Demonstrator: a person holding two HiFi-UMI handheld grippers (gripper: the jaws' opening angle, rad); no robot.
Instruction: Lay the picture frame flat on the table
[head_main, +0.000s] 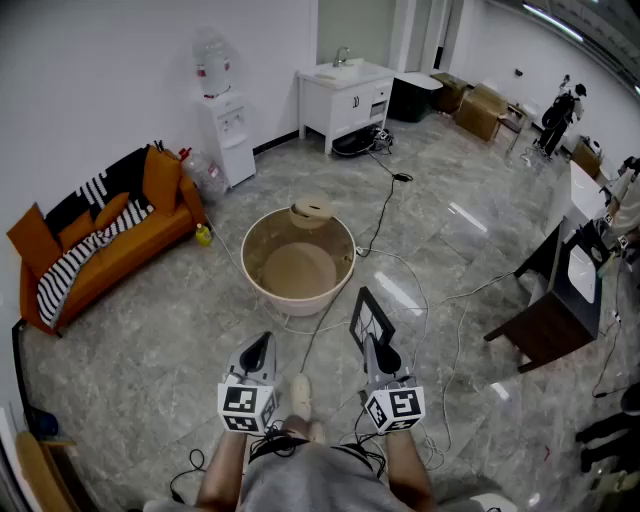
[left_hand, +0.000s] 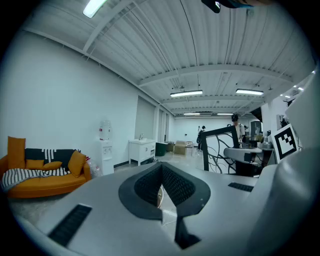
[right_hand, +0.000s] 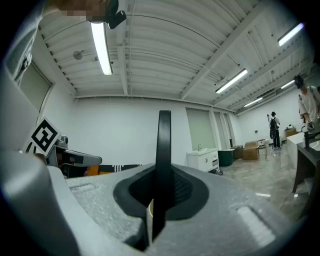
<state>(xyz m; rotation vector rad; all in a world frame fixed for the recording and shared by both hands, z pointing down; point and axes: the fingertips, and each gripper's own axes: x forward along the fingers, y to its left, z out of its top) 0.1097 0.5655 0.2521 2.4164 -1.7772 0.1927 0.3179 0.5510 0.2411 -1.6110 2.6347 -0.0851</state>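
Right gripper (head_main: 373, 346) clamped on picture frame (head_main: 371, 318), held upright, at 6 o'clock from round table (head_main: 296, 306). Left gripper (head_main: 263, 342) jaws together, empty. Carry step, likely; next: reach table, tilt frame flat.

Open floor (head_main: 150, 340) surrounds the round table (head_main: 247, 252), with cables (head_main: 381, 212) trailing beside it.

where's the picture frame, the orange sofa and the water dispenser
picture frame (right_hand: 164, 145), right gripper view, black edge
orange sofa (head_main: 140, 244), head view, seat front
water dispenser (head_main: 229, 135), head view, white cabinet
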